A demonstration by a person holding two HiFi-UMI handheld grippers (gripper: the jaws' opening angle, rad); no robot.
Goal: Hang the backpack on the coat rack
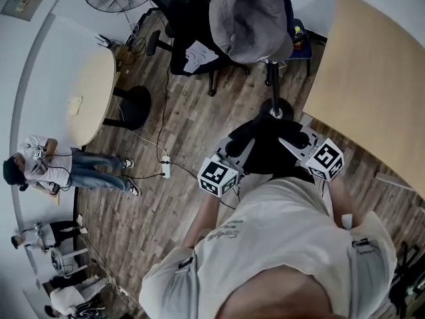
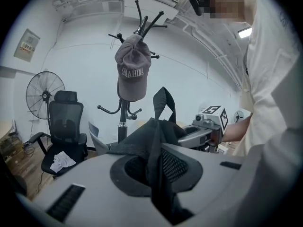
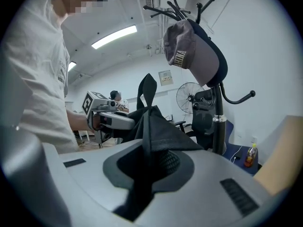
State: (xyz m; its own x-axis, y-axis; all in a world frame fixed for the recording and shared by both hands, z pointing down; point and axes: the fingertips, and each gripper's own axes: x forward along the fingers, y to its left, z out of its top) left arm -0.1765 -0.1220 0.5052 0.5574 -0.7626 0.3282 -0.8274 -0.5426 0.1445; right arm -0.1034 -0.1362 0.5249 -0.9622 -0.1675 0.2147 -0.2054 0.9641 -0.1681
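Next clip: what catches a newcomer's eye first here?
A black backpack hangs between the left gripper and the right gripper, both clamped on its fabric, right in front of the person. Just beyond it stands the coat rack, with a grey cap hung near its top.

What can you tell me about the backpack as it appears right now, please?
The backpack is black, made of soft fabric with a mesh-padded panel, and it is bunched and slack. A webbing loop stands up from its top. It is carried between the two grippers: the left gripper and the right gripper are each shut on a fold of it. It sits close in front of the coat rack and is not on a hook yet.
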